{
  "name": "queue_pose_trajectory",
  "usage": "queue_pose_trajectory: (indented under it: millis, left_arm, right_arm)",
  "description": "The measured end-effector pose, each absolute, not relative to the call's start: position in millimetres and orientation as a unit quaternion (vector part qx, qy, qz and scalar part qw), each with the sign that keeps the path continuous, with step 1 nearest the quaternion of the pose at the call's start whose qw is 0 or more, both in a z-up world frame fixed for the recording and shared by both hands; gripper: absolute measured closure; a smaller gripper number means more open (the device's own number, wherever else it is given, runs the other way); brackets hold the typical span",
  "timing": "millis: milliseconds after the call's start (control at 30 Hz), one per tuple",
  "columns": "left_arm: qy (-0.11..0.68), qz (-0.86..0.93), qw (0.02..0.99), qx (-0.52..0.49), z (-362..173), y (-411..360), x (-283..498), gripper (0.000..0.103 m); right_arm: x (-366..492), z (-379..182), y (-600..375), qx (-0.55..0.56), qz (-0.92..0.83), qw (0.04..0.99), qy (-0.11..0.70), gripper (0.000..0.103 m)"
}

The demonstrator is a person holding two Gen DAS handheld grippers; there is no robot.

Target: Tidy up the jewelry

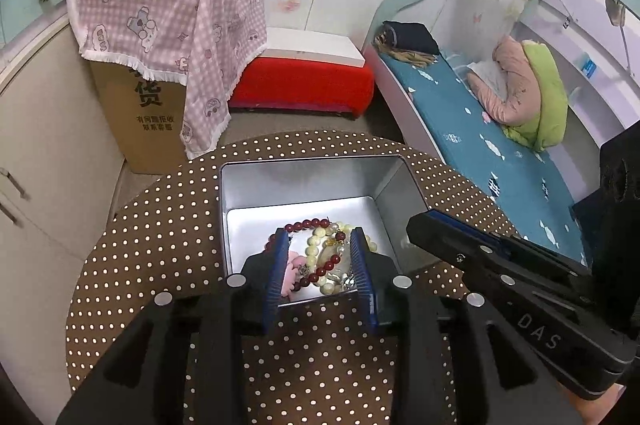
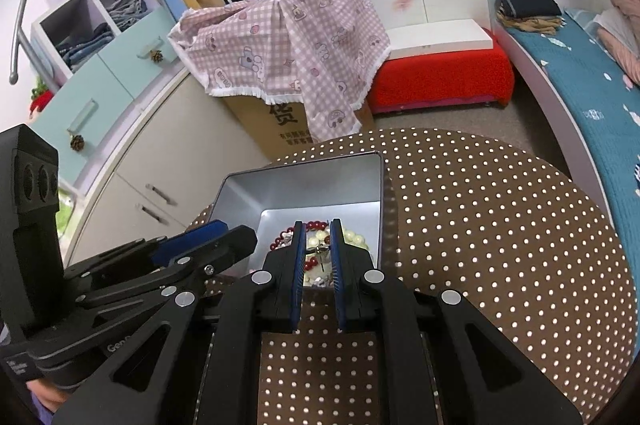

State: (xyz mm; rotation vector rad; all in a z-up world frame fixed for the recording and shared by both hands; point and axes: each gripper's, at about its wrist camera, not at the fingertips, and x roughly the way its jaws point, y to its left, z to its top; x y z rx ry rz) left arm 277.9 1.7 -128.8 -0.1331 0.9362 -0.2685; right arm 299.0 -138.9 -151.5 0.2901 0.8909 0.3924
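Left wrist view: left gripper [image 1: 320, 245] w/ jaws apart over the metal tin [image 1: 280, 181] on the dotted table [image 1: 160, 225], straddling red bead bracelet [image 1: 312, 224] & cream beads inside w/o pressing them; right gripper [image 2: 318, 239] nearly closed, pinching a small earring [image 2: 320, 250] above same tin.

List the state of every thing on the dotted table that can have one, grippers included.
Silver rectangular metal tin: lid off, open, upright on the table.
Dark red bead bracelet: lying inside the tin.
Pale cream bead bracelet: lying inside the tin, tangled with the red one.
Left gripper: partly open over the tin, gripping nothing.
Right gripper: nearly shut; whether it pinches anything is unclear.
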Motion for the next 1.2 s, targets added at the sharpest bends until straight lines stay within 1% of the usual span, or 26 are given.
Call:
queue_pose_trajectory:
  millis: [167,233,267,300,333,367,400,433,500,533,567,733,767,800,867,967,1033,1200]
  left_arm:
    - [0.449,-0.131,0.882,-0.067,-126.7,1.8,275.7,0.072]
    - [0.446,-0.130,0.883,-0.068,-124.6,2.4,273.6,0.064]
    - [0.443,-0.127,0.885,-0.071,-122.7,3.1,272.1,0.059]
    - [0.440,-0.124,0.886,-0.073,-121.8,4.0,270.3,0.058]
    - [0.438,-0.122,0.888,-0.076,-119.9,4.9,268.8,0.058]
    - [0.433,-0.118,0.890,-0.078,-117.1,6.6,266.4,0.054]
    - [0.429,-0.113,0.893,-0.079,-115.2,8.4,264.6,0.047]
    - [0.423,-0.106,0.896,-0.080,-112.2,11.4,261.8,0.043]
    - [0.407,-0.098,0.904,-0.086,-105.4,17.4,253.7,0.030]
    - [0.403,-0.093,0.906,-0.086,-103.1,18.7,251.0,0.028]
    - [0.400,-0.086,0.909,-0.084,-100.6,20.8,247.7,0.021]
    - [0.376,-0.062,0.922,-0.070,-84.3,29.9,223.7,0.020]
    - [0.368,-0.056,0.926,-0.065,-79.9,31.0,215.2,0.018]
    - [0.361,-0.053,0.929,-0.062,-76.8,32.8,210.1,0.013]
    - [0.340,-0.051,0.938,-0.056,-68.5,33.3,191.9,0.010]
    - [0.313,-0.043,0.948,-0.041,-59.6,31.8,164.3,0.009]
    - [0.301,-0.043,0.952,-0.036,-54.2,30.9,150.5,0.007]
    - [0.282,-0.060,0.957,-0.026,-43.5,24.9,111.5,0.007]
  right_arm:
    - [296.0,-147.3,-141.1,0.146,0.192,0.877,0.415,0.088]
    - [294.1,-144.9,-142.0,0.147,0.190,0.879,0.411,0.088]
    - [292.8,-143.5,-143.0,0.147,0.188,0.881,0.410,0.086]
    - [290.8,-142.5,-144.2,0.147,0.185,0.882,0.407,0.082]
    - [288.1,-140.3,-146.7,0.149,0.177,0.885,0.403,0.074]
    - [285.9,-138.6,-149.2,0.149,0.171,0.888,0.400,0.064]
    - [282.7,-136.0,-152.0,0.150,0.166,0.892,0.393,0.059]
    - [278.4,-131.8,-155.6,0.151,0.162,0.896,0.384,0.049]
    - [271.3,-124.3,-160.5,0.150,0.157,0.902,0.373,0.047]
    - [266.2,-118.9,-162.5,0.148,0.156,0.905,0.366,0.045]
    - [260.8,-114.3,-165.2,0.148,0.157,0.908,0.360,0.042]
    - [232.6,-93.9,-175.1,0.137,0.146,0.921,0.334,0.036]
    - [226.1,-90.2,-176.1,0.129,0.143,0.924,0.329,0.035]
    - [217.0,-85.4,-175.5,0.115,0.138,0.929,0.323,0.035]
    - [202.3,-77.9,-173.2,0.099,0.136,0.934,0.315,0.034]
    - [177.2,-67.3,-165.0,0.066,0.139,0.942,0.299,0.034]
    - [157.2,-61.5,-161.2,0.052,0.146,0.944,0.291,0.030]
    - [117.0,-52.3,-157.0,0.038,0.154,0.948,0.278,0.030]
